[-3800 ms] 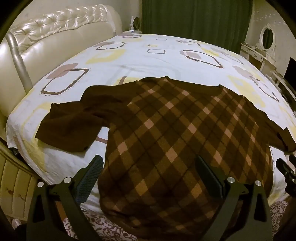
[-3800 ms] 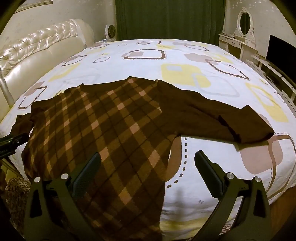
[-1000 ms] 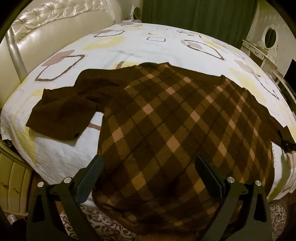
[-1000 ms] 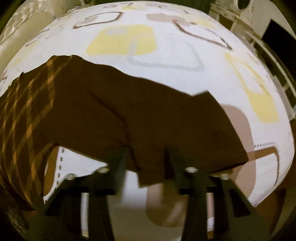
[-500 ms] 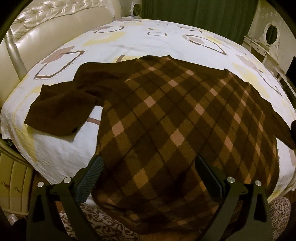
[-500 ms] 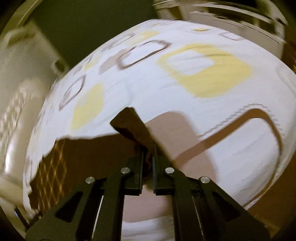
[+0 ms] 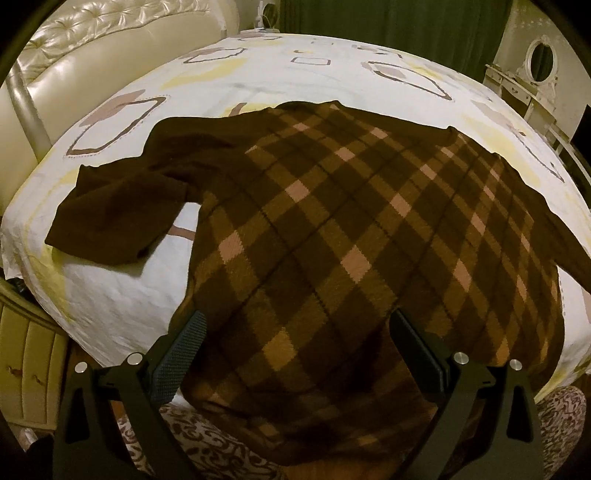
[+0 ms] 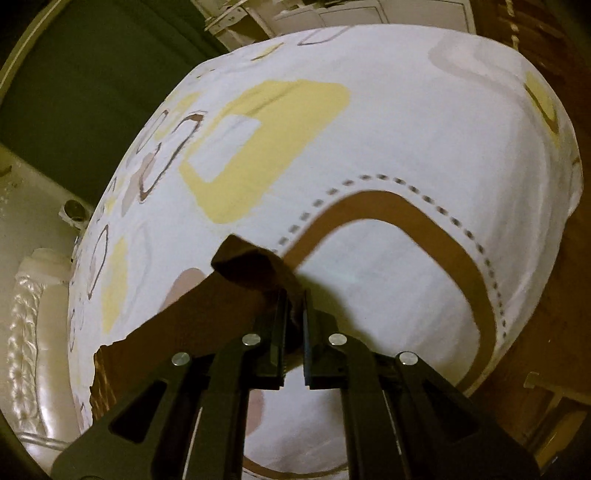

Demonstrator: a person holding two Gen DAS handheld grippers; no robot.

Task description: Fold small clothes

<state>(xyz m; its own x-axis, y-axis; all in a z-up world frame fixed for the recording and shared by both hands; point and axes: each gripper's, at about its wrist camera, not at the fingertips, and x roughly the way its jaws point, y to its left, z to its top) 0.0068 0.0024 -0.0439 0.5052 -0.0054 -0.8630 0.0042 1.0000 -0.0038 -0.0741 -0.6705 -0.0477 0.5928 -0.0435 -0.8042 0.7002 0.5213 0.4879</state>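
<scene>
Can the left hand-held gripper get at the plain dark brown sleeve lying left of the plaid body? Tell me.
Probably yes: the left hand-held gripper is open and empty, and the plain dark brown sleeve lies uncovered on the patterned white bedsheet.

You have a white bedsheet [image 7: 122,295] printed with yellow, tan and brown rounded squares covering the whole bed, its near edge hanging over the side. A cream tufted leather headboard [image 7: 74,48] runs along the bed's left edge. Dark green curtains [image 7: 388,22] hang past the far edge. By the far right corner stands a white dressing table with an oval mirror [image 7: 541,61]. A brown-and-cream patterned rug [image 7: 199,439] lies below the near edge.
</scene>
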